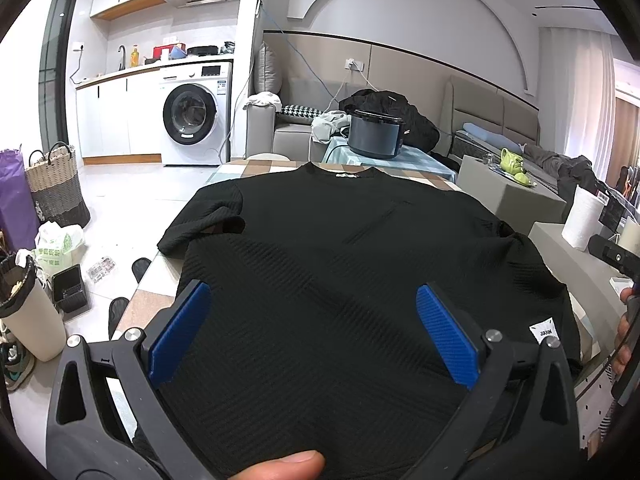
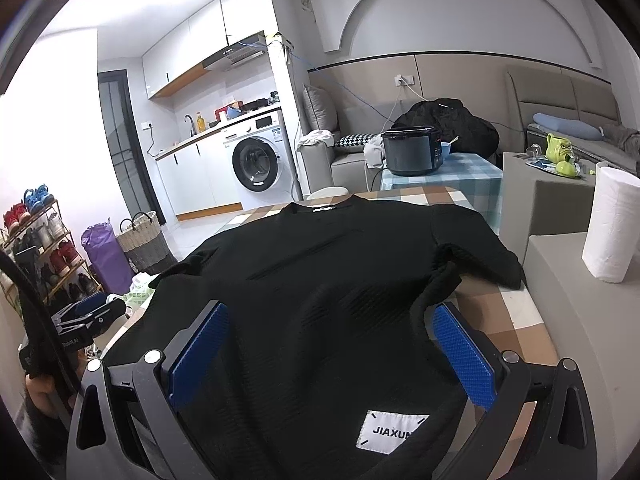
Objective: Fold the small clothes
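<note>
One black T-shirt (image 1: 328, 264), spread flat on checked tabletop (image 2: 516, 320), hem between both sets of jaws, collar farthest ahead. Left gripper (image 1: 312, 336) and right gripper (image 2: 336, 352): jaws wide, holding nothing. Folding apparently not begun; every fold outstanding.

Black ribbed t-shirt (image 1: 320, 248) with a white label (image 2: 390, 432) lettered in black, brown, white and grey checked tablecloth (image 2: 516, 312), blue textured pads (image 1: 182, 332) on black grippers, pale blue checked cloth (image 2: 464, 176) under a dark grey cooker (image 2: 412, 152), white paper towel roll (image 2: 610, 224), purple bag (image 2: 104, 256)
</note>
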A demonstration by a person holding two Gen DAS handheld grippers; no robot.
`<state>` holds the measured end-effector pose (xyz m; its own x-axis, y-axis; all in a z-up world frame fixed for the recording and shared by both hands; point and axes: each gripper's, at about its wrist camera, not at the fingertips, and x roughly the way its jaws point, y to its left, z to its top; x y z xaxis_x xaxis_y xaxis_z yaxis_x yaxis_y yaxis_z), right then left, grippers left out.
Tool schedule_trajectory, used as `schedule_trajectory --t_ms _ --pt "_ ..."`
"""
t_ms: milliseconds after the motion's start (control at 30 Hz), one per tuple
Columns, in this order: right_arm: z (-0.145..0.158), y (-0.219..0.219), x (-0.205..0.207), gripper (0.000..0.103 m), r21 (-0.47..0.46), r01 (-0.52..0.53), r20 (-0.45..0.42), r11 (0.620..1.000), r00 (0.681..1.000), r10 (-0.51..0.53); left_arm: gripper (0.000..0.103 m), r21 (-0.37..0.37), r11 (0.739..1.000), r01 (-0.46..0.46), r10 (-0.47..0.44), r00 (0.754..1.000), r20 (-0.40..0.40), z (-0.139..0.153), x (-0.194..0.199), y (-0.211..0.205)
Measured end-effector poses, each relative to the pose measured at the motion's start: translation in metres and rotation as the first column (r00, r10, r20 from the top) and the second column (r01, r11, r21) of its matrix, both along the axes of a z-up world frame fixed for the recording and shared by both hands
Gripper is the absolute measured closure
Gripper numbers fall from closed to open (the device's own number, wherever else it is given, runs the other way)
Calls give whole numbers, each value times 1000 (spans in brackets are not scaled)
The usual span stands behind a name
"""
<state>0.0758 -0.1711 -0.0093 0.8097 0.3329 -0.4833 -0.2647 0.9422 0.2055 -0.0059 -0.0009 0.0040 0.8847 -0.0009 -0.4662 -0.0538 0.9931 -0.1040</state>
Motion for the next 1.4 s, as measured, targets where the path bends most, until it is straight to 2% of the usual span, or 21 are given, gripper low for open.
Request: schedule_trajectory --t_ms 1400 --pt "-2 -1 0 0 1 2 3 1000 1000 -2 1 -2 1000 0 0 1000 -2 2 3 4"
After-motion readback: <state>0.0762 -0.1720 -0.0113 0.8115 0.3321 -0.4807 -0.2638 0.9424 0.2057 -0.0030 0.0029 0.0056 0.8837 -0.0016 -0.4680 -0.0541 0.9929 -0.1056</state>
